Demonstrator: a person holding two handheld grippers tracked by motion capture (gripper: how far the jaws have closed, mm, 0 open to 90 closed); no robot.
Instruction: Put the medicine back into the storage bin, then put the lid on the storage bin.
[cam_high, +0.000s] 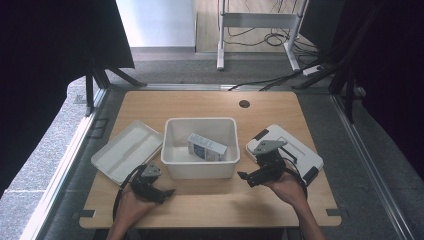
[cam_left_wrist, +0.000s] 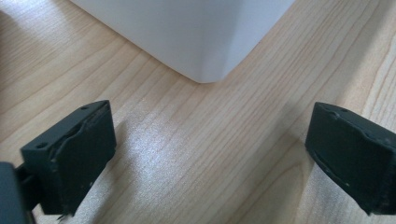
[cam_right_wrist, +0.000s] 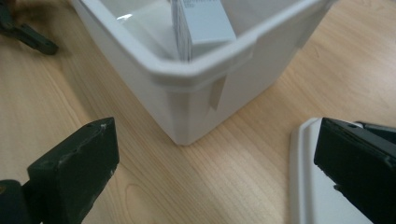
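High view: the white bin (cam_high: 172, 165) stands at the middle of the wooden table (cam_high: 210, 200), and a small carton (cam_high: 206, 146) lies tilted inside it, toward the right half. Left of the bin, a white lid (cam_high: 125, 150) rests flat on the table, its right edge just beside the bin wall. Right of the bin, a white case with black clips (cam_high: 305, 155) lies on the table.

The left gripper (cam_high: 162, 192) sits near the bin's near-left corner, low over the table; its jaws stand wide apart with nothing between them. In the left gripper view, the bin corner (cam_left_wrist: 205, 51) lies ahead of the parted jaws, apart from both.

The right gripper (cam_high: 243, 176) is held near the bin's near-right corner, over the near edge of the case. Its jaws are also spread, holding nothing; the right gripper view shows the bin corner (cam_right_wrist: 196, 107) ahead and the carton (cam_right_wrist: 205, 23) inside.
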